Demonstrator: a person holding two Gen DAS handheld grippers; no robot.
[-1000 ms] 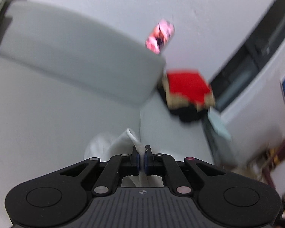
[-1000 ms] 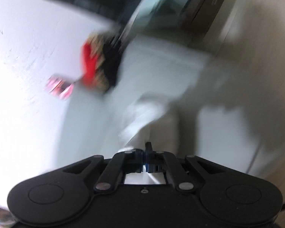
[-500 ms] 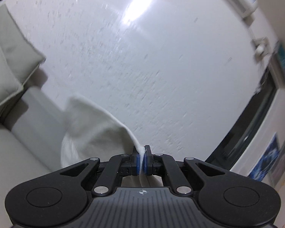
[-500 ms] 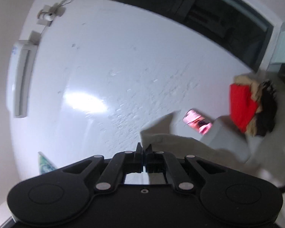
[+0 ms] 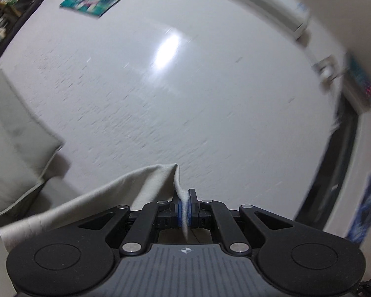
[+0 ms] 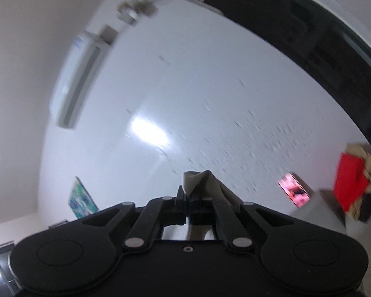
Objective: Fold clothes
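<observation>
Now the left wrist view looks level at the white wall [image 5: 185, 99]: a second ago it looked down on the sofa cushions, so this hand has risen. The left gripper [image 5: 184, 209] has its fingers closed on an edge of the pale cloth [image 5: 126, 193], which stretches off to the left, past the cushion [image 5: 14, 148].

The right wrist view has swung up too, from the seat to the wall and the air conditioner [image 6: 79, 84]. The right gripper [image 6: 187, 210] pinches another bunched bit of the cloth. A red garment [image 6: 348, 180] lies apart at the right. Likely the cloth is lifted clear for spreading before the first fold.
</observation>
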